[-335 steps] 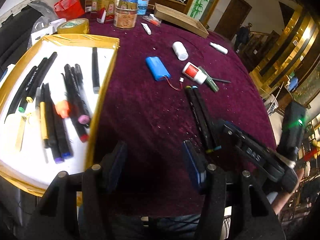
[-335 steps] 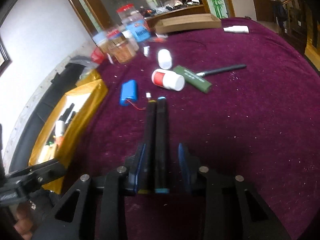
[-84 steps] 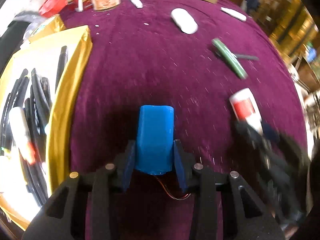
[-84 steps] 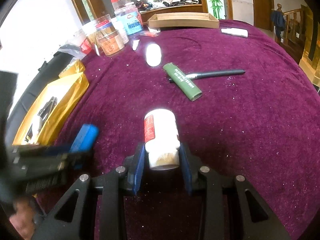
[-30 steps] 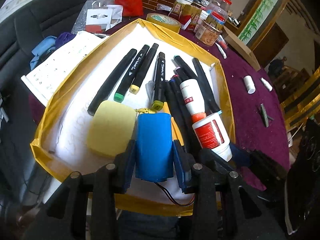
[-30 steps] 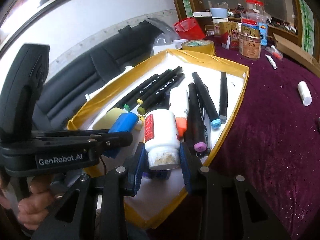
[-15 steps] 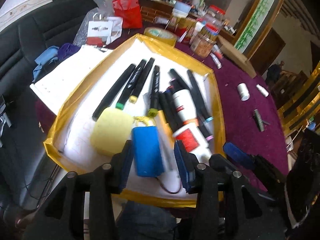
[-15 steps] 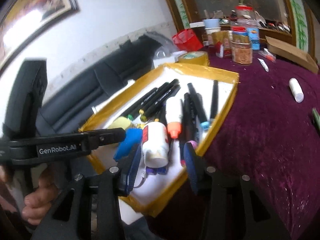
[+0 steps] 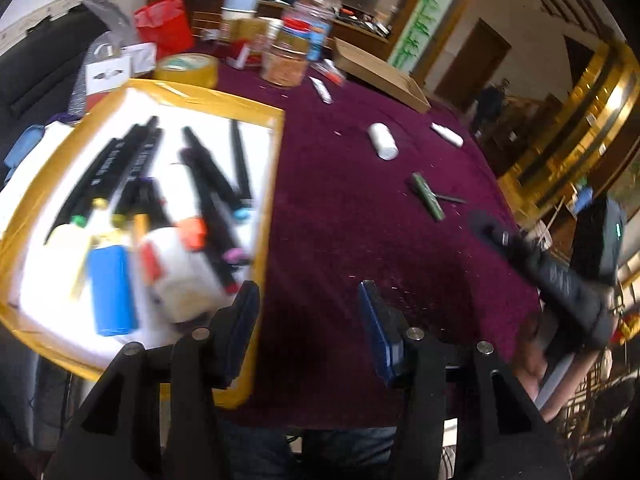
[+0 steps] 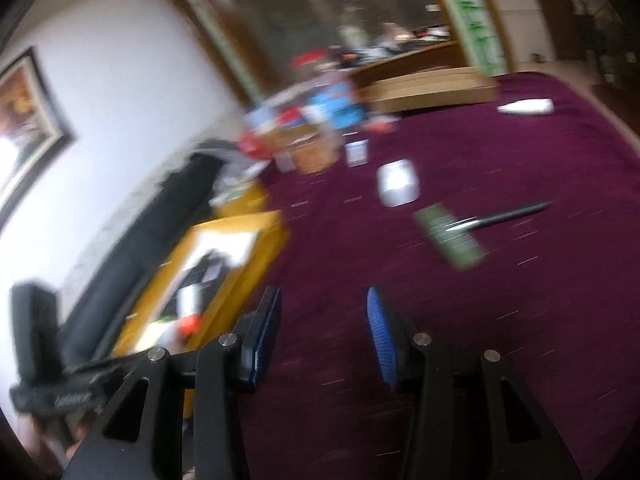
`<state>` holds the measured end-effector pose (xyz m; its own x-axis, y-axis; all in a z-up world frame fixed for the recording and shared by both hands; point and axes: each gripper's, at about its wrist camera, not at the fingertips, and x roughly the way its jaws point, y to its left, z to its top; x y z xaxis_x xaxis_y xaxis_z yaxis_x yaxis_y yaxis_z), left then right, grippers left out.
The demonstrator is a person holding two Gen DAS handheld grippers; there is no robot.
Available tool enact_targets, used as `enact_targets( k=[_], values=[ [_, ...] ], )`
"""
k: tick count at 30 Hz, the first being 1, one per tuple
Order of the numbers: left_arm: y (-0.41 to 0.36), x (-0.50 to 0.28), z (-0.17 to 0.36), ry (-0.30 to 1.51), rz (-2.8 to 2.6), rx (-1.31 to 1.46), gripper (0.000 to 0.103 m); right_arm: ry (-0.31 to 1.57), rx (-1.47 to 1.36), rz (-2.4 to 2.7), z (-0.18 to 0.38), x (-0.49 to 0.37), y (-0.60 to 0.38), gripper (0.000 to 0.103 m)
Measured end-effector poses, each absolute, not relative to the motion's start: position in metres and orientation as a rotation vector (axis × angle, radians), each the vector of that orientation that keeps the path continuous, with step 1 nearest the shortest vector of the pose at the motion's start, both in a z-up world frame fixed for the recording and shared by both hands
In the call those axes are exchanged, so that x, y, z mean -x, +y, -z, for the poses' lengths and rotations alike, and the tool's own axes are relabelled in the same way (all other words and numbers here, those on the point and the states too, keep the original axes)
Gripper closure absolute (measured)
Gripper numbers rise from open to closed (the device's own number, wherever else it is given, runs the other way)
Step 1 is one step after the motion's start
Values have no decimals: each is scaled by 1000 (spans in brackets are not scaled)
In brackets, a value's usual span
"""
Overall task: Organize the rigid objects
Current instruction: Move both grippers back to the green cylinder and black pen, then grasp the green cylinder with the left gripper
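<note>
The blue battery pack (image 9: 112,292) and the white bottle with the red label (image 9: 180,276) lie in the yellow-rimmed tray (image 9: 276,184) among several markers (image 9: 212,184). My left gripper (image 9: 307,296) hangs over the tray's right rim and the purple cloth. Its jaws are opening, with nothing between them. My right gripper (image 10: 323,300) is open and empty over the cloth, right of the tray (image 10: 256,232). Ahead of it lie a green stick (image 10: 452,236), a black pen (image 10: 508,214) and a small white bottle (image 10: 398,182). The right wrist view is blurred.
Jars, a tape roll (image 9: 186,68) and a red bag (image 9: 164,28) stand behind the tray. A cardboard box (image 9: 380,76) and a white tube (image 9: 447,135) lie at the far side. A black sofa runs along the left. The table's edge curves at the right.
Both grippers opened and left the battery pack and the bottle in the tray. Both then swung right, off the tray and over the purple cloth.
</note>
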<state>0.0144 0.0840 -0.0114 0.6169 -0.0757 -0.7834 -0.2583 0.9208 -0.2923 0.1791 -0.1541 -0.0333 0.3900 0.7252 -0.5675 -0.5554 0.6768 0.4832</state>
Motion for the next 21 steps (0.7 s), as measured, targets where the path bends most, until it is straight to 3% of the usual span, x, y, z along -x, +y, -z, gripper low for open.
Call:
enact_targets(
  k=[8, 12, 21],
  values=[
    [41, -54, 13, 969, -88, 359, 54, 930, 7, -669, 28, -290, -164, 64],
    [16, -85, 15, 999, -74, 316, 54, 958, -33, -626, 46, -339, -174, 64],
    [-35, -183, 52, 1115, -115, 272, 54, 985, -166, -600, 69, -349, -208, 64]
  ],
)
